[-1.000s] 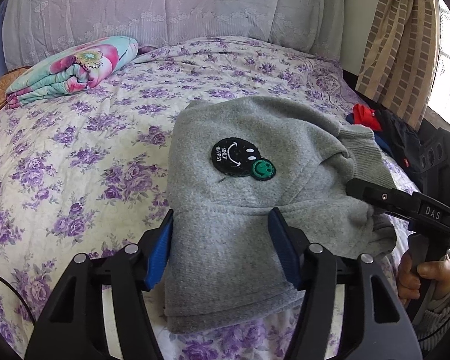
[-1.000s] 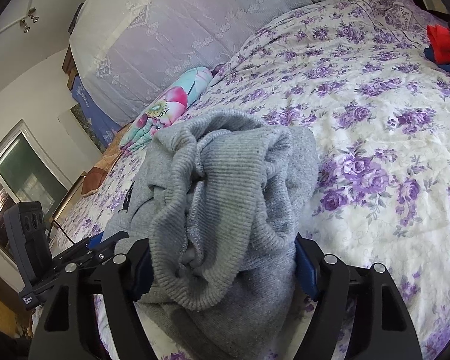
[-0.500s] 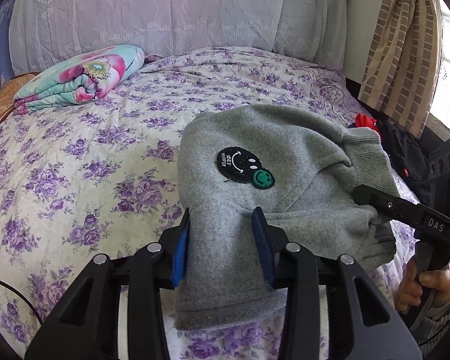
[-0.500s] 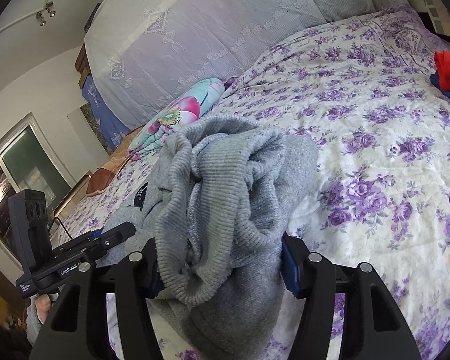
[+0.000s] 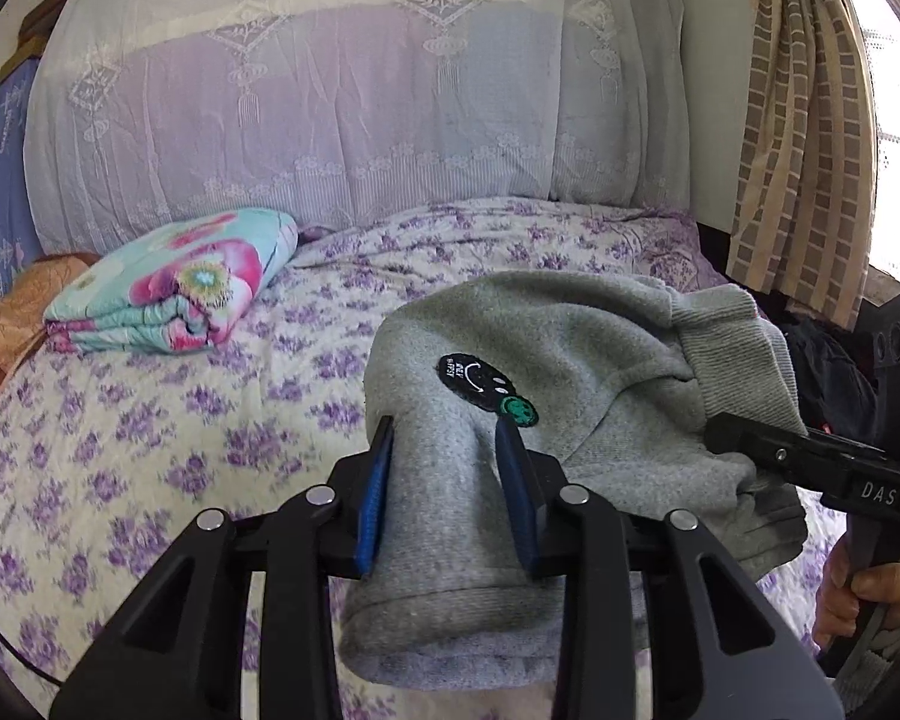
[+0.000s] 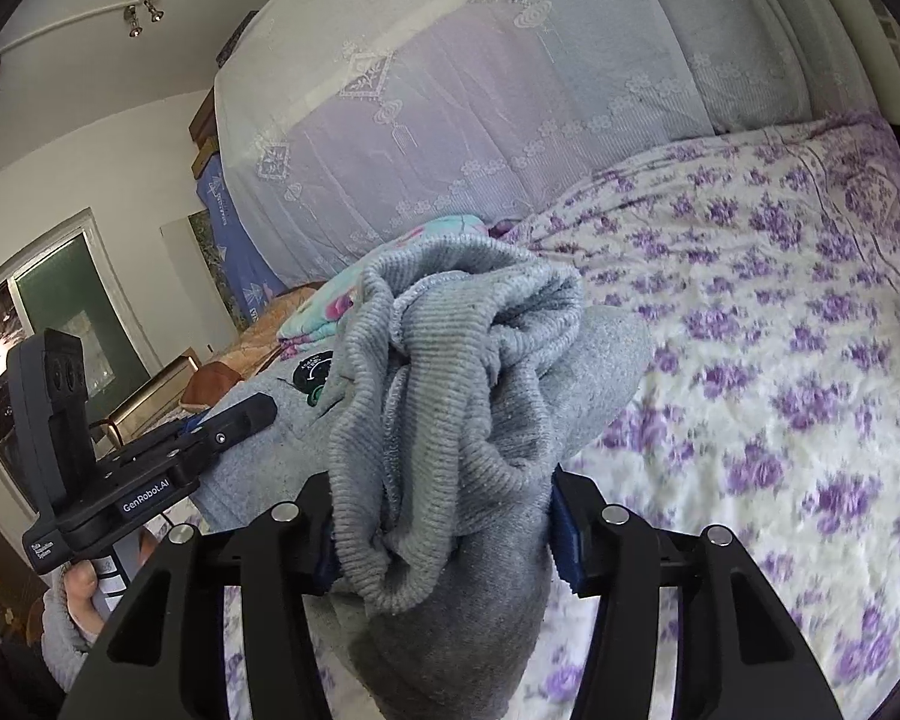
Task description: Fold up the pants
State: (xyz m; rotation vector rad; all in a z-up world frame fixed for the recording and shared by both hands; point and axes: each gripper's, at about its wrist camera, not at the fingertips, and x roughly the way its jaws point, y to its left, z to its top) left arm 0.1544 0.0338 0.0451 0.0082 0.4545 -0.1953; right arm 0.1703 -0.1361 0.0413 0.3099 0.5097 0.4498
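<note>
Two grippers clamp a bundle of grey pants [image 5: 576, 420] held up over a bed [image 5: 150, 420]. The left gripper [image 5: 444, 480], its jaws having just been closing, pinches a folded edge of the pants between blue pads [image 5: 369, 504], just near of a round black patch [image 5: 480, 387]. The right gripper [image 6: 444, 516], jaws likewise just closing, grips the ribbed waistband [image 6: 450, 396], which bunches up and spills over its fingers. A hand [image 5: 870, 594] holds the right gripper's handle at far right of the left view. Farther back, a folded floral quilt [image 5: 174, 288] lies at the left of the bed, before a lace-draped headboard [image 5: 354, 96]; a checked curtain [image 5: 804, 120] hangs at right.
</note>
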